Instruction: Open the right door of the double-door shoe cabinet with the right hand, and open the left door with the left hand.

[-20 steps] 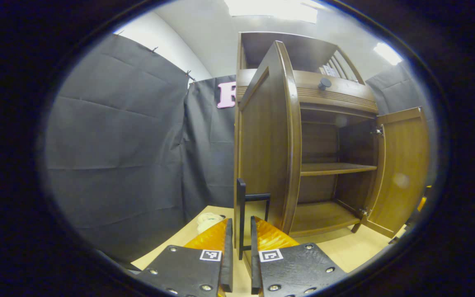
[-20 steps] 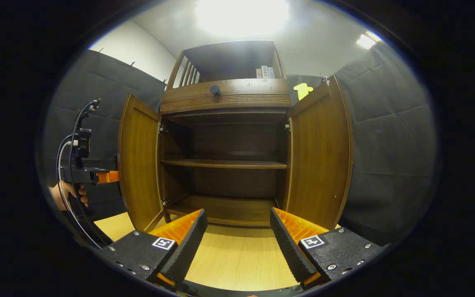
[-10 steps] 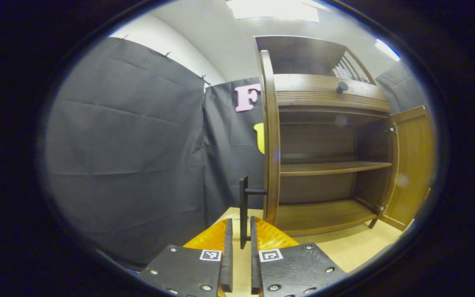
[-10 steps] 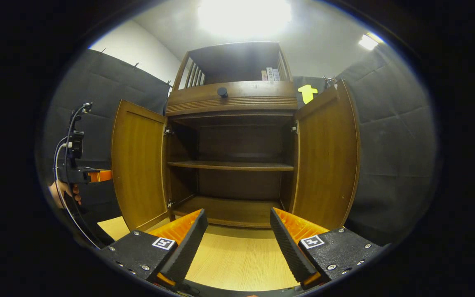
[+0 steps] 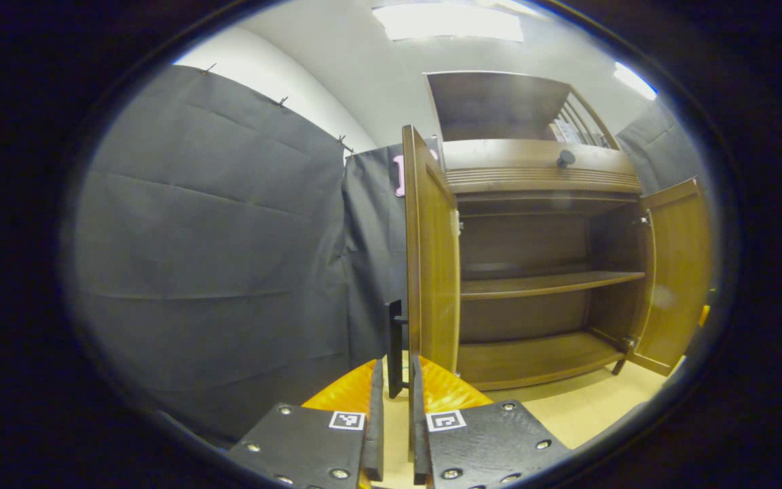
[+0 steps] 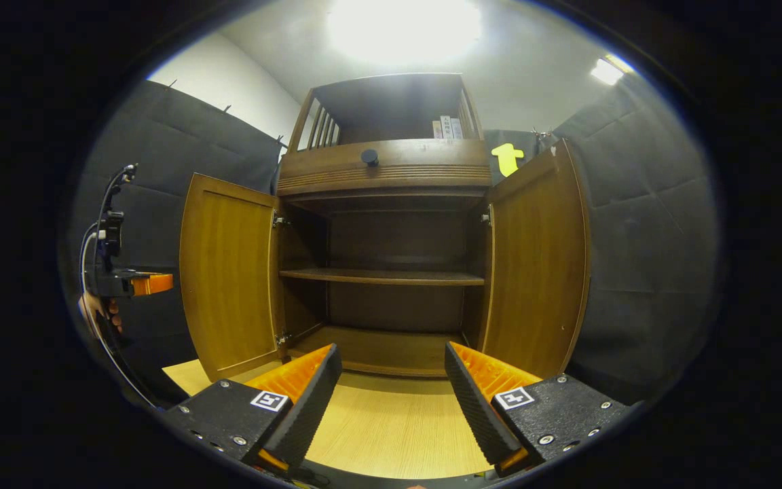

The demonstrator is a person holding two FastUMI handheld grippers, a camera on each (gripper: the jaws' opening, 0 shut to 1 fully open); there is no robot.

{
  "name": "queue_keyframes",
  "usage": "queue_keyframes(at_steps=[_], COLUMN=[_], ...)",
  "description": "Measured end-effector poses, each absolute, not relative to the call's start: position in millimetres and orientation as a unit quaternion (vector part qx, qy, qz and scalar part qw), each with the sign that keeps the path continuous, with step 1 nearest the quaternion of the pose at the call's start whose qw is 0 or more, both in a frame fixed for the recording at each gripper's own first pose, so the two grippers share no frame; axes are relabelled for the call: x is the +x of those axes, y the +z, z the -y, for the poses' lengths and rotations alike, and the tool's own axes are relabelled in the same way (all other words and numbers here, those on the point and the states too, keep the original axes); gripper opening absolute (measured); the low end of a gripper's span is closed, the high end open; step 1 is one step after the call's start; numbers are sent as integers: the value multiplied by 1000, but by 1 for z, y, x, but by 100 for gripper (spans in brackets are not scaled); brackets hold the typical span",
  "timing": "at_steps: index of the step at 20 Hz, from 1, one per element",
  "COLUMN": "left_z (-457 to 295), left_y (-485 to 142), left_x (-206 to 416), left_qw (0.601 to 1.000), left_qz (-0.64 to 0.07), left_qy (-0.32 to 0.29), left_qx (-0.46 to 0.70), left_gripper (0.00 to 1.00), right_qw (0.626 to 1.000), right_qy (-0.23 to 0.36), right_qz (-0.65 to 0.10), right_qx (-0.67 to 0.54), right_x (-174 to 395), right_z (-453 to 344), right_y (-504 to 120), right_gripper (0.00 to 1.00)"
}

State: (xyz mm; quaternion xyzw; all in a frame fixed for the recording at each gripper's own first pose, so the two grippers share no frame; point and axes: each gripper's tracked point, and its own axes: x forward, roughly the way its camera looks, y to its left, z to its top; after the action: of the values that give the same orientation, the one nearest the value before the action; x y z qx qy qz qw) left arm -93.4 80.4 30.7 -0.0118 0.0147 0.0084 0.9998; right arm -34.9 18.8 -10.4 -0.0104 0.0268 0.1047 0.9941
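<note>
Wooden shoe cabinet point(image 6: 381, 176), left door point(image 6: 228, 272) and right door point(image 6: 537, 258) swung open. Left gripper point(image 5: 394, 414) pinches black handle point(image 5: 395, 346). Right gripper point(image 6: 391, 401) spread wide, empty, over table point(image 6: 391, 435).

The left gripper point(image 5: 394, 407) clamped the black bar handle point(image 5: 395, 346) of the brown wooden cabinet's open left door point(image 5: 428, 272).

left claw point(image 5: 395, 435): two flat black textured plates w/ silver screws, a small square b/w marker on each. right claw point(image 6: 391, 401): same black plates, screws + square markers, ribbed inner faces on the fingers point(image 6: 309, 401). seen from right gripper view, the left unit has a black body w/ looping cables, held by a hand point(image 6: 96, 309).
</note>
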Motion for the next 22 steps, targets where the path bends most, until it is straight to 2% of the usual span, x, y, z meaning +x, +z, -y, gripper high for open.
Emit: queue_keyframes(at_steps=[6, 7, 10, 11, 13, 17, 18, 19, 20, 22], left_z=[-83, -83, -82, -80, -80, -79, -78, -79, -78, -78], left_y=[66, 71, 75, 75, 73, 73, 73, 72, 73, 70], left_x=[-103, -105, -104, -103, -103, -104, -104, -104, -103, -102], left_qw=[999, 999, 998, 998, 997, 996, 996, 996, 997, 996], left_qz=[-8, -8, -8, -8, -12, -20, -22, -24, -24, -30], left_qy=[-32, -38, -57, -64, -73, -80, -79, -77, -75, -76], left_qx=[-18, -20, -21, -18, -14, -16, -20, -23, -25, -29], left_gripper=[23, 18, 23, 18, 18, 18, 23, 23, 18, 21], right_qw=[996, 996, 997, 998, 998, 998, 998, 998, 998, 998], right_qy=[86, 81, 69, 66, 61, 52, 50, 50, 48, 46], right_qz=[-26, -25, -23, -21, -20, -23, -25, -26, -27, -29], right_qx=[-4, -2, 4, 6, 9, 15, 17, 18, 17, 19], right_x=[-42, -42, -45, -46, -48, -54, -57, -58, -61, -65], right_z=[-9, -5, 3, 6, 11, 19, 21, 20, 20, 20], right_y=[-8, -7, -6, -5, -5, -11, -12, -14, -16, -19], right_gripper=[94, 94, 94, 94, 94, 94, 94, 94, 94, 94])
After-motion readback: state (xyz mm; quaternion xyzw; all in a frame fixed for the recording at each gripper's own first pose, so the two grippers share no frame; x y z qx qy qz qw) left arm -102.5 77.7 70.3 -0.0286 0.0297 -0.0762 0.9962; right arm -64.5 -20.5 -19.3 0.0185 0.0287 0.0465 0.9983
